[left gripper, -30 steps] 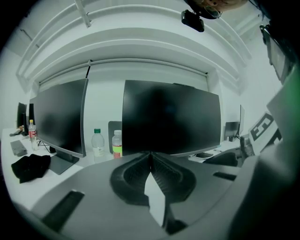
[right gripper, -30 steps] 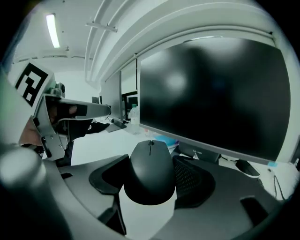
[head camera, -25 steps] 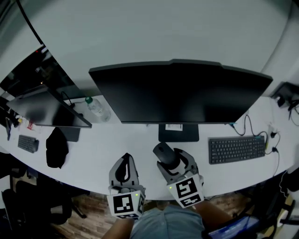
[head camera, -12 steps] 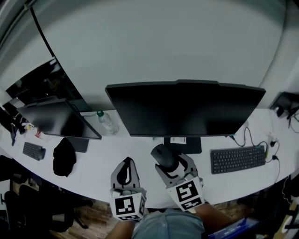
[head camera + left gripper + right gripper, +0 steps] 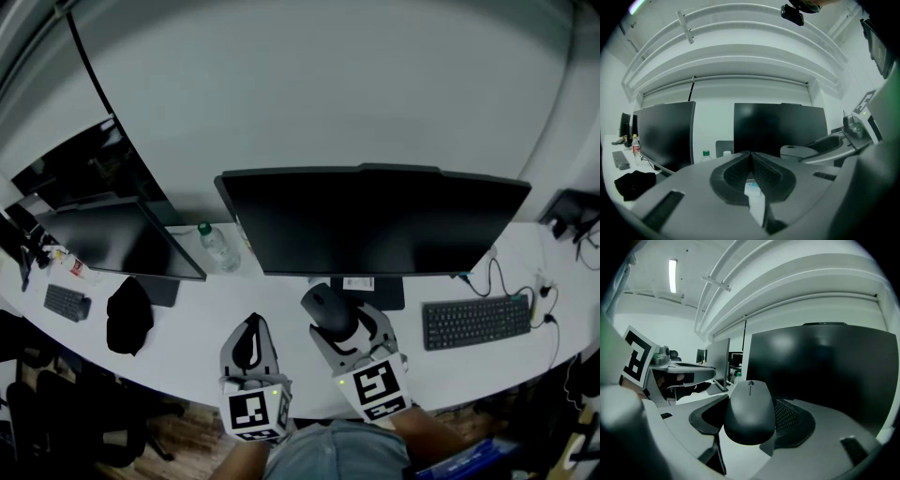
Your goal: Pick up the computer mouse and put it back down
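Mouse (image 5: 750,409) is in the air over the near desk (image 5: 192,323), in front of the monitor (image 5: 375,220), clamped in the right hand-held gripper (image 5: 339,325). Likely next: lower it level & slow, release only once it's resting. It's matte black, a smooth dome w/ 1 scroll wheel. Left hand-held gripper (image 5: 750,159): jaws together, empty.

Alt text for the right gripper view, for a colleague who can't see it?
The right gripper clamps a dark grey rounded computer mouse between its jaws, close to the camera. A wide black monitor fills the background on the right.
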Available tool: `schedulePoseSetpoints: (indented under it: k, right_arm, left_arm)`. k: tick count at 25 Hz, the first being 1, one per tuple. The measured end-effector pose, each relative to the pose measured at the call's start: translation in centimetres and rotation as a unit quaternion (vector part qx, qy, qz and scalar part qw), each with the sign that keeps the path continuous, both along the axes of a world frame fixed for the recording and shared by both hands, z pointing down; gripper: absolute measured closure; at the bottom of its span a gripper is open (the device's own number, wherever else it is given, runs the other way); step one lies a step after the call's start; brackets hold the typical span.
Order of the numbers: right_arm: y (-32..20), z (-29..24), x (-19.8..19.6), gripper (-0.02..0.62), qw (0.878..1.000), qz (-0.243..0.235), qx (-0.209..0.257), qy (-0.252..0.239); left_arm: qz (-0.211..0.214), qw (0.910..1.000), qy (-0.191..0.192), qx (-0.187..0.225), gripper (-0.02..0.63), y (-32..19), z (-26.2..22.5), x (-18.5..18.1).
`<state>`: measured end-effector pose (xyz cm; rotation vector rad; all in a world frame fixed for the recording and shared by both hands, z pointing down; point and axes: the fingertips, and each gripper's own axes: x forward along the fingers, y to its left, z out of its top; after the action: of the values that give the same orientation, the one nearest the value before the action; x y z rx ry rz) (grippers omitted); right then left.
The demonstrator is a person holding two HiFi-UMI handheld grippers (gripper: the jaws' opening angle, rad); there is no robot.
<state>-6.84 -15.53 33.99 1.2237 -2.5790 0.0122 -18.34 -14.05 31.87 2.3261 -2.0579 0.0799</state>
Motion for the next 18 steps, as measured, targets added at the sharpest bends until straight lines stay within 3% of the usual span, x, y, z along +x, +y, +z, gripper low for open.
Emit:
schedulePoseSetpoints:
  k: [18]
  right_arm:
    - [-0.1,0.0,-1.2,0.293,1.000,-0.014,0.001,0.012]
  left_arm:
    - [-0.008,1.0000,0.004,0.000,0.598,0.1,0.1,-1.1]
